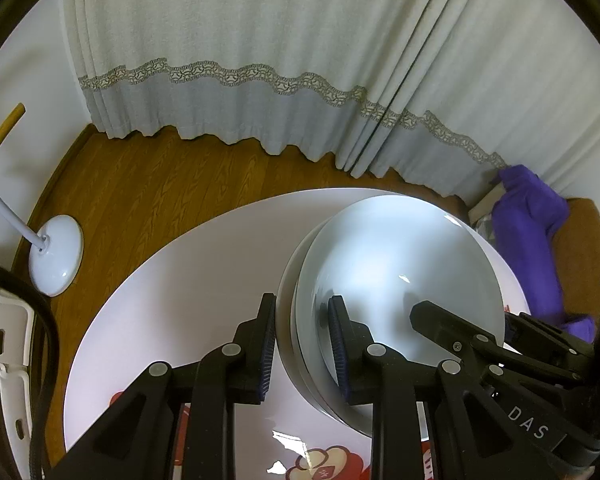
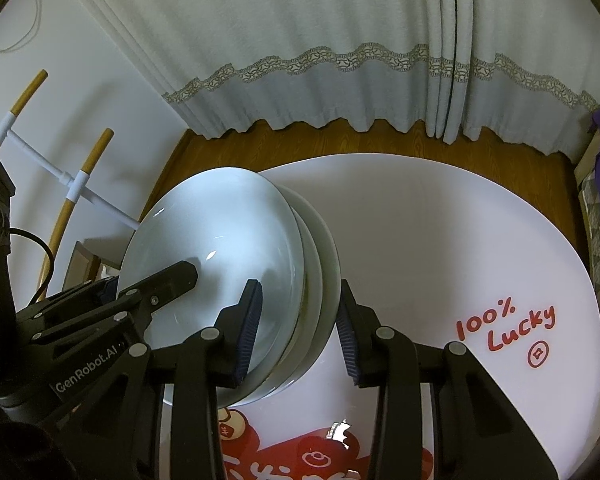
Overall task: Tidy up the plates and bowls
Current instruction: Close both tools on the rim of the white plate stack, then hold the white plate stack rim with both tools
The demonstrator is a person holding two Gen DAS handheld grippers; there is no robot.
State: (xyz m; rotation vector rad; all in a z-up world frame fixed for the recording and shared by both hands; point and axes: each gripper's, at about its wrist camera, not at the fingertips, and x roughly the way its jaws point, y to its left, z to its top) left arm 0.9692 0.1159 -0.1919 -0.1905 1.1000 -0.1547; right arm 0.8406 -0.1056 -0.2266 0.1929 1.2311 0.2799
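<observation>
A stack of white plates (image 1: pixel 384 256) sits on the round white table (image 1: pixel 188 280), tilted as seen in both wrist views. My left gripper (image 1: pixel 302 344) is open, its two fingers straddling the left rim of the stack. My right gripper (image 2: pixel 298 332) is open too, its fingers straddling the right rim of the same stack (image 2: pixel 220 232). Each gripper's finger shows in the other's view, reaching over the top plate (image 1: pixel 432 312) (image 2: pixel 172 276). The jaws stand apart with gaps beside the rims; no firm grasp shows.
The table (image 2: pixel 420 240) bears red print "100% Lucky" (image 2: pixel 504 328). Beyond it are a wooden floor (image 1: pixel 172 184), white curtains (image 1: pixel 260 60), a white stand with round base (image 1: pixel 56 260), wooden-tipped rack poles (image 2: pixel 88 164) and a purple cloth (image 1: pixel 528 232).
</observation>
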